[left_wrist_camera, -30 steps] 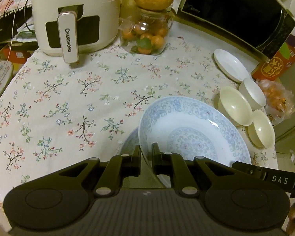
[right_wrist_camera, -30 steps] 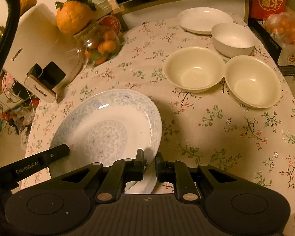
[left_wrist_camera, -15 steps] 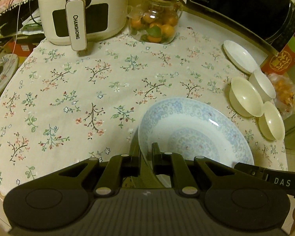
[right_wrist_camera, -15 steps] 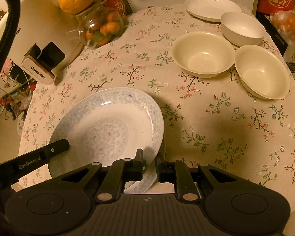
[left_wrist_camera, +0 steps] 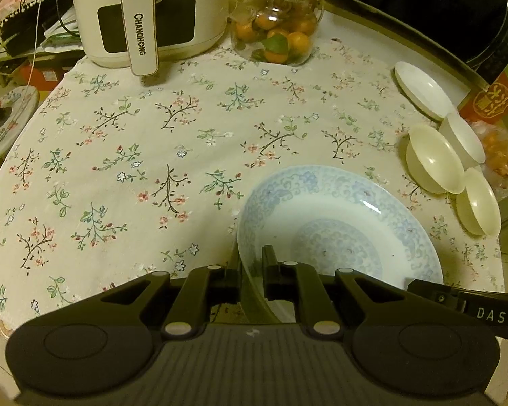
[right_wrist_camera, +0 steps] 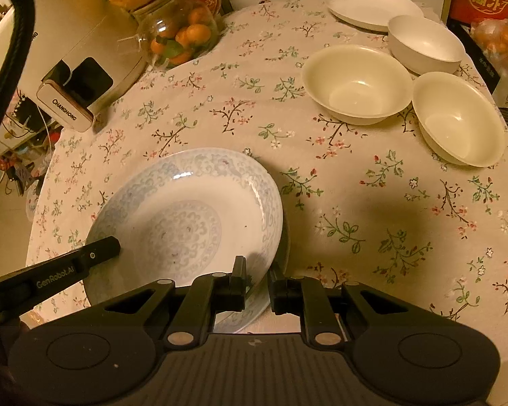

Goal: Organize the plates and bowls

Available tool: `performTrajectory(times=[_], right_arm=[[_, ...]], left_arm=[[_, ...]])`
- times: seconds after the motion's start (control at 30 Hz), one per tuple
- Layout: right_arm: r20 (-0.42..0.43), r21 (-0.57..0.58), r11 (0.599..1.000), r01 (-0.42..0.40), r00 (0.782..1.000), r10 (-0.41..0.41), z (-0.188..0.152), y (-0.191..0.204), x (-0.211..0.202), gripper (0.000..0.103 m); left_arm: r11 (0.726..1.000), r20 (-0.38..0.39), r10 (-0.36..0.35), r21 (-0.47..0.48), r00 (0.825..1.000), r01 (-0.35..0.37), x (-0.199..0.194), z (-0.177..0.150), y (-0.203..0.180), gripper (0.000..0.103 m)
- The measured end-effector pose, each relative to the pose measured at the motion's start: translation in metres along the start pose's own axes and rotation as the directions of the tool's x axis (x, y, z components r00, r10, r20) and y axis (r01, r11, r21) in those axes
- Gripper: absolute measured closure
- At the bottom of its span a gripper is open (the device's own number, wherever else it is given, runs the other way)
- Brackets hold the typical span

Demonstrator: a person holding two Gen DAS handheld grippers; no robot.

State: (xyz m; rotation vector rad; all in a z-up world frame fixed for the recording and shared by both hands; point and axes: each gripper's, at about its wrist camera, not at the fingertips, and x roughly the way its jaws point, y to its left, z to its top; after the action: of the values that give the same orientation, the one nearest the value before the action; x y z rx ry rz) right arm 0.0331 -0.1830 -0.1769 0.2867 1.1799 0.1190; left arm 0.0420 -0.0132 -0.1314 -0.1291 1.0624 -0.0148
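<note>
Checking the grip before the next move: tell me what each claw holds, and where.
Both hold the blue plate by its rim: left claw on one side edge, right claw on the opposite edge.

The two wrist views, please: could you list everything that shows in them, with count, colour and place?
blue-patterned plate: one, white and pale blue, near table edge, rim pinched on both sides
second plate: part of a rim showing beneath it
cream bowls: two, side by side, right of the table
white bowl: one, behind the cream pair
white plate: one, far right corner
glass jar: one, clear, small oranges inside, large orange on top, at the back
air fryer: one, cream, back left
microwave: one, black, back right
floral tablecloth: covers the table
left gripper: black, shut on the plate's rim
right gripper: black, shut on the opposite rim
</note>
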Motion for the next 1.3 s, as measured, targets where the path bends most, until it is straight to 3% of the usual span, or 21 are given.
performTrajectory(times=[0.77, 1.3], right_arm=[[-0.02, -0.014, 0.999, 0.045, 0.999, -0.045, -0.002, 0.004, 0.006, 0.09], [-0.018, -0.025, 0.997, 0.079, 0.997, -0.079, -0.004, 0.005, 0.009, 0.091]], left_arm=[[0.997, -0.008, 0.063, 0.051, 0.998, -0.062, 0.006, -0.008, -0.008, 0.092], [0.997, -0.046, 0.073, 0.024, 0.996, -0.072, 0.014, -0.01, -0.007, 0.091]])
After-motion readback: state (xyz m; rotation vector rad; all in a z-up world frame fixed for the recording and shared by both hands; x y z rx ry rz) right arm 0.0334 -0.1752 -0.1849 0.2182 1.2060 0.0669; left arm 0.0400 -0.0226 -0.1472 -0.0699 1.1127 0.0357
